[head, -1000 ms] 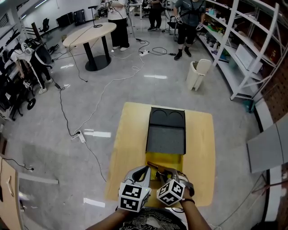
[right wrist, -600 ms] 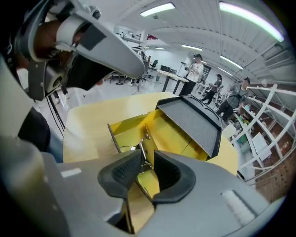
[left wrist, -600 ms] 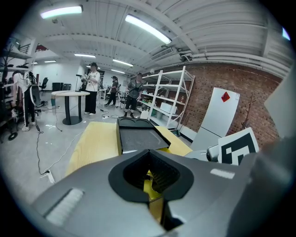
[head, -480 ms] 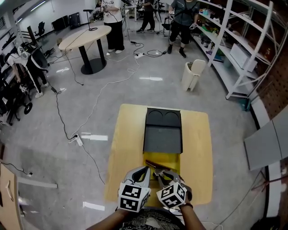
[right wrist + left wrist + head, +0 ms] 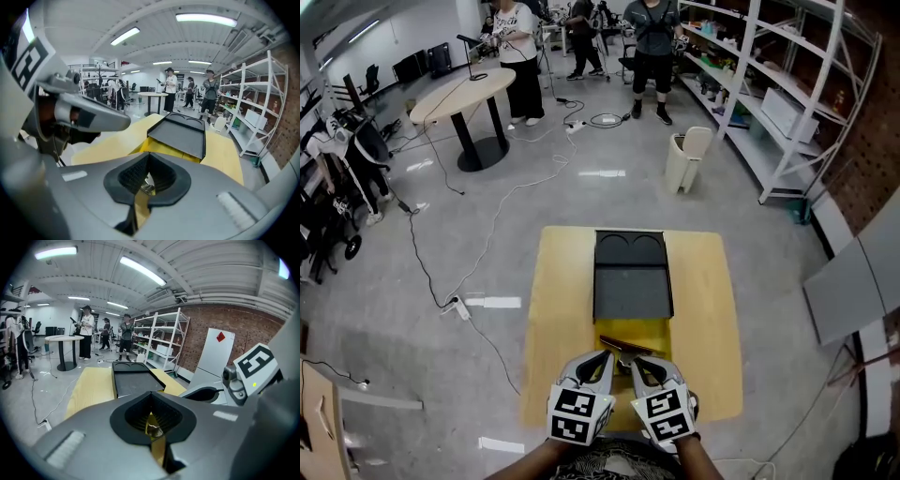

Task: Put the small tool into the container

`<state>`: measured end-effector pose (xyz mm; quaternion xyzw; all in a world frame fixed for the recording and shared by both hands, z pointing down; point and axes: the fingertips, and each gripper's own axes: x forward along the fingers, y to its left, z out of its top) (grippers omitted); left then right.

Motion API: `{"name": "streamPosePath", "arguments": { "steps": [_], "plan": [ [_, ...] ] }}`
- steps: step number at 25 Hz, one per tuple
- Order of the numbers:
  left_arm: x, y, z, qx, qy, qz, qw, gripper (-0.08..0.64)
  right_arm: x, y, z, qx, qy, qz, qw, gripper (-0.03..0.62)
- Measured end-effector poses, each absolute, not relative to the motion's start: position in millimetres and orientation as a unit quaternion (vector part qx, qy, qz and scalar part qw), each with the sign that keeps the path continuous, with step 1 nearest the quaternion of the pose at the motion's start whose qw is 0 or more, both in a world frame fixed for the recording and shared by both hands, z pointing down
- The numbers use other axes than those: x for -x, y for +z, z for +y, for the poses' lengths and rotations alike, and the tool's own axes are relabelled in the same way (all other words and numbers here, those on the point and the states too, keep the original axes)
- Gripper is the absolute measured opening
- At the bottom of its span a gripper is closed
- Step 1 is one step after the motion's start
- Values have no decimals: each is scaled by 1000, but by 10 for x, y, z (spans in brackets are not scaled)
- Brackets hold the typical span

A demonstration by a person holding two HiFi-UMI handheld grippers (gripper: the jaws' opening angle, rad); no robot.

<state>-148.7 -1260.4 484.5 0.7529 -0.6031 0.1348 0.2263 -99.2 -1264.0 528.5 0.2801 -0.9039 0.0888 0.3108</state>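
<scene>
Our left gripper (image 5: pixel 151 393) has its jaws brought together, tips meeting. Through the hollow behind the tips we see yellow and a shiny metal bit (image 5: pixel 153 430) below; we cannot tell whether the pads touch it. Our right gripper (image 5: pixel 148 153) is the same: jaws drawn together, with a glint of metal over yellow in the hollow. The two grippers hang side by side, almost touching, marker cubes toward us, tips aimed at the near end of the yellow container (image 5: pixel 649 332).

The small tool (image 5: pixel 624 345), a dark, slim bar, lies slantwise across the near part of the container. Its left end is slightly farther from us than its right. It sits just beyond both sets of tips, between them and the container's far wall. From the head view we cannot tell whether either gripper touches it.

Directly behind the yellow part, the container's black lid (image 5: pixel 632 281) lies open and flat, with two round hollows at its far end. All this rests on a pale wooden table (image 5: pixel 703 319), bare to either side of the container.

Farther out, on the grey floor, cables (image 5: pixel 487 225) trail to the left past a power strip (image 5: pixel 459 307). A round table (image 5: pixel 459 94) stands at the far left, a white bin (image 5: pixel 686 159) beyond our table, white shelving (image 5: pixel 787 94) along the right, and several people stand at the far end.
</scene>
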Motion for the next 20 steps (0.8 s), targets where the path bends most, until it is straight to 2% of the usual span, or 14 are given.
{"name": "streamPosePath", "arguments": {
  "steps": [4, 8, 20],
  "plan": [
    [1358, 4755, -12403, -759, 132, -599, 216, 8, 907, 5005, -12464, -297, 121, -915, 246, 6],
    [1078, 4825, -12337, -764, 135, -594, 212, 8, 731, 4936, -12354, -300, 137, -920, 213, 5],
    [1269, 4823, -12172, -766, 133, -593, 209, 8, 837, 4898, -12259, -309, 141, -920, 194, 5]
  ]
}}
